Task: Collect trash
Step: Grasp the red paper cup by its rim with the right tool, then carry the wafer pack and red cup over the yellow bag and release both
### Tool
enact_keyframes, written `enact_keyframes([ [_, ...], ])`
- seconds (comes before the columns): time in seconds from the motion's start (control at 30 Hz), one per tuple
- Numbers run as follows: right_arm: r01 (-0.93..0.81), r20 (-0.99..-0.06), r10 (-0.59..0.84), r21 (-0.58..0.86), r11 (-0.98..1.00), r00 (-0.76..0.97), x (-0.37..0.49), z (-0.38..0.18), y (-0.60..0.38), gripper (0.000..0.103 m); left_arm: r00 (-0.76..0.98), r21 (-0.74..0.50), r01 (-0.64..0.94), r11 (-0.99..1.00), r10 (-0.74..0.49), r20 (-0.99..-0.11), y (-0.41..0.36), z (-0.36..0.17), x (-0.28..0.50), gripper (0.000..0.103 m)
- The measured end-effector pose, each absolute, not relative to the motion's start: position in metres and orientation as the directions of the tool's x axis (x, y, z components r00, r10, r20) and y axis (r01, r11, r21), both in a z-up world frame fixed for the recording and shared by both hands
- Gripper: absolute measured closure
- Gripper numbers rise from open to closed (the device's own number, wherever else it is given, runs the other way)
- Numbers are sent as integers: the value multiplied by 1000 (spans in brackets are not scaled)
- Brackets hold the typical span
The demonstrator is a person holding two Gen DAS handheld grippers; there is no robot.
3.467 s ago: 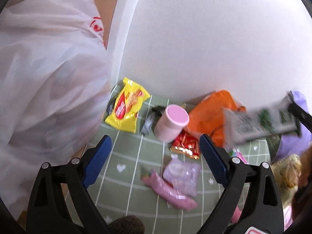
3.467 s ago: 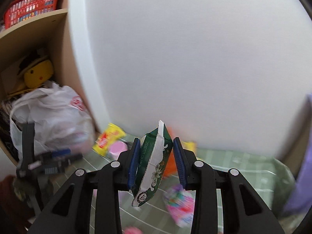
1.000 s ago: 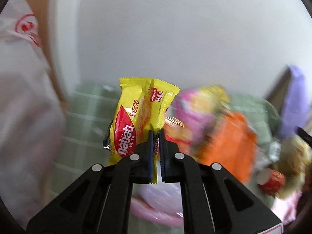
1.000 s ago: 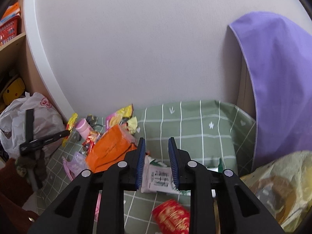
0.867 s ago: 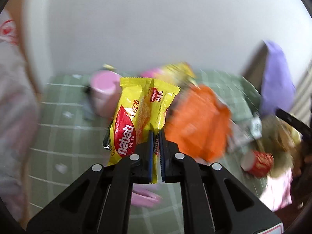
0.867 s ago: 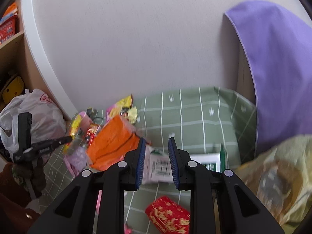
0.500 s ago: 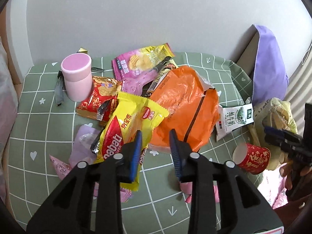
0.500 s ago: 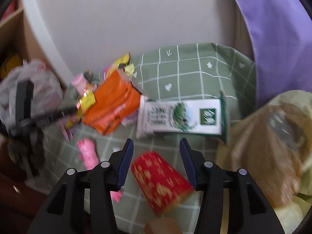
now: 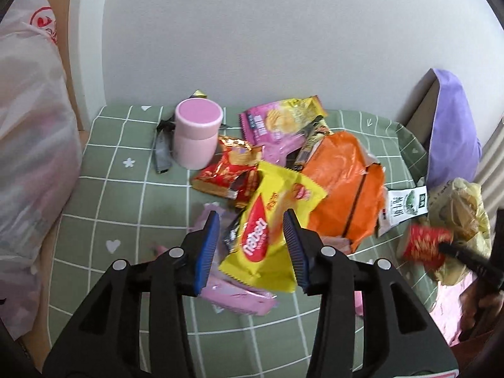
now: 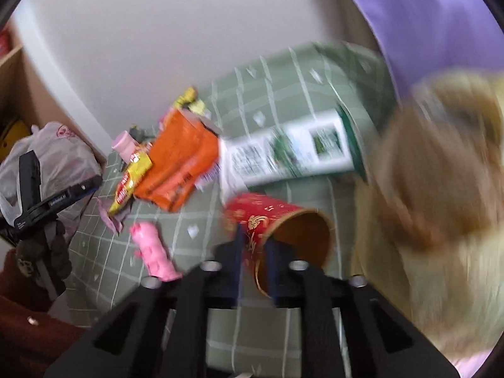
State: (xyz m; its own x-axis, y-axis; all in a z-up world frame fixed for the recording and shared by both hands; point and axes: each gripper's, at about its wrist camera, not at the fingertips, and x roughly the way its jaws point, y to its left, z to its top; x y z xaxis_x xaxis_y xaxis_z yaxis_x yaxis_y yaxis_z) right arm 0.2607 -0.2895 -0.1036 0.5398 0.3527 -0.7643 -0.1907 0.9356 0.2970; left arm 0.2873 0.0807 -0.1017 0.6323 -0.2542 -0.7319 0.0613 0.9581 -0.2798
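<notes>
Centrally, the yellow wafer pack (image 9: 271,226), red-labelled and crinkled, lay on the trash pile between the left gripper's (image 9: 252,249) wide-spread fingers. The right gripper (image 10: 255,252) pinched the rim of a red paper cup (image 10: 267,220) with gold print, lying on its side. Green gridded cloth (image 9: 126,189) covered the table beside a white wall (image 9: 252,31).
</notes>
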Motion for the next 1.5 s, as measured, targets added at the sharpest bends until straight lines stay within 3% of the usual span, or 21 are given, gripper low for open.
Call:
enact_keyframes([
  [0.17,-262,-703,356,243,934,616,269,-71,-272,98,605,-299,108,948,-301,-737,73,-114,304,59],
  [0.37,-282,-692,349,214,935,632,268,-55,-272,98,532,-258,240,936,-349,-772,48,-108,346,59],
  [0.5,-288,-688,350,209,934,636,260,-51,-275,98,444,-273,210,939,-340,-829,44,-119,376,59],
  [0.57,-283,-684,337,195,939,647,257,-49,-275,98,406,-291,186,939,-343,-847,45,-126,382,75],
  [0.6,-278,-681,332,192,941,652,256,-48,-277,98,401,-285,178,942,-334,-853,44,-127,381,90],
  [0.67,-264,-671,322,191,946,669,253,-42,-282,98,416,-283,190,940,-338,-844,40,-121,375,93],
  [0.93,-239,-598,285,157,958,749,241,-12,-290,98,638,-286,239,928,-372,-675,21,-33,331,96],
  [1.07,-237,-573,272,137,962,773,235,-2,-287,98,742,-202,299,933,-360,-566,-5,12,319,96],
  [1.27,-203,-546,238,124,971,803,225,8,-291,98,789,-152,419,895,-441,-428,-43,52,305,96],
  [1.5,-147,-502,159,63,987,850,206,33,-309,98,729,-164,558,813,-575,-372,-93,74,309,96],
])
